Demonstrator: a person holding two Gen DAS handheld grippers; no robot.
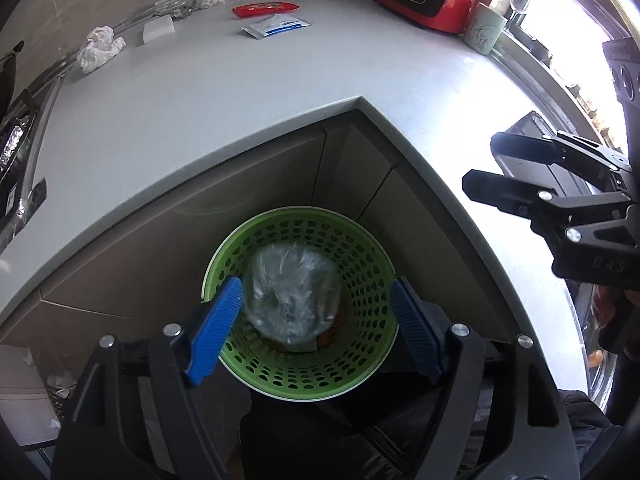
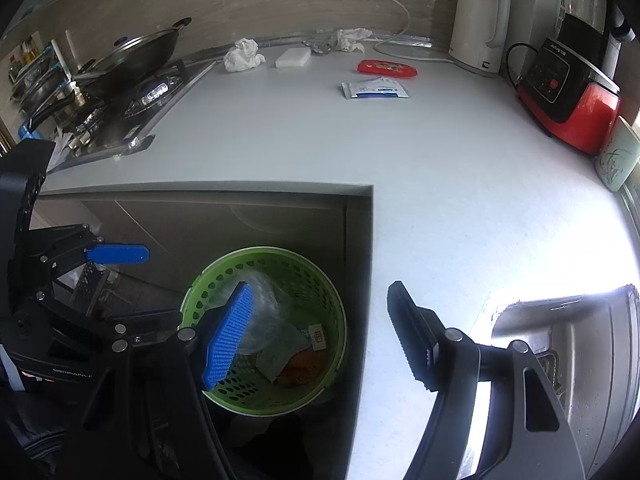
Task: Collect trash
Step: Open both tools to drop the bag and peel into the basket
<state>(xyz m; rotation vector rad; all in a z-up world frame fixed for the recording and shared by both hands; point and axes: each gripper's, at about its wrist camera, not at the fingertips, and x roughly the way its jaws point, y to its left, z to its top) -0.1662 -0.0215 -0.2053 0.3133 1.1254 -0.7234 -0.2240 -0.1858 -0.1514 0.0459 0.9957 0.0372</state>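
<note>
A green perforated basket (image 1: 362, 258) (image 2: 326, 276) stands on the floor in the counter's inner corner. Crumpled clear plastic (image 1: 292, 292) (image 2: 266, 304) lies in it on top of other wrappers. My left gripper (image 1: 316, 330) (image 2: 140, 284) hangs open right above the basket, its blue pads clear of the plastic. My right gripper (image 2: 320, 332) (image 1: 480, 164) is open and empty, over the counter edge beside the basket. On the counter lie a red wrapper (image 1: 266, 8) (image 2: 387, 68), a white-blue sachet (image 1: 276, 26) (image 2: 376, 90) and crumpled tissues (image 1: 100, 46) (image 2: 242, 54).
A white block (image 2: 293, 57) and another tissue (image 2: 352, 38) sit by the back wall. A kettle (image 2: 478, 28), a red-black appliance (image 2: 568, 92) and a mug (image 2: 618, 158) line the right side. A wok (image 2: 136, 60) sits on the stove, and a sink (image 2: 568, 344) is at right.
</note>
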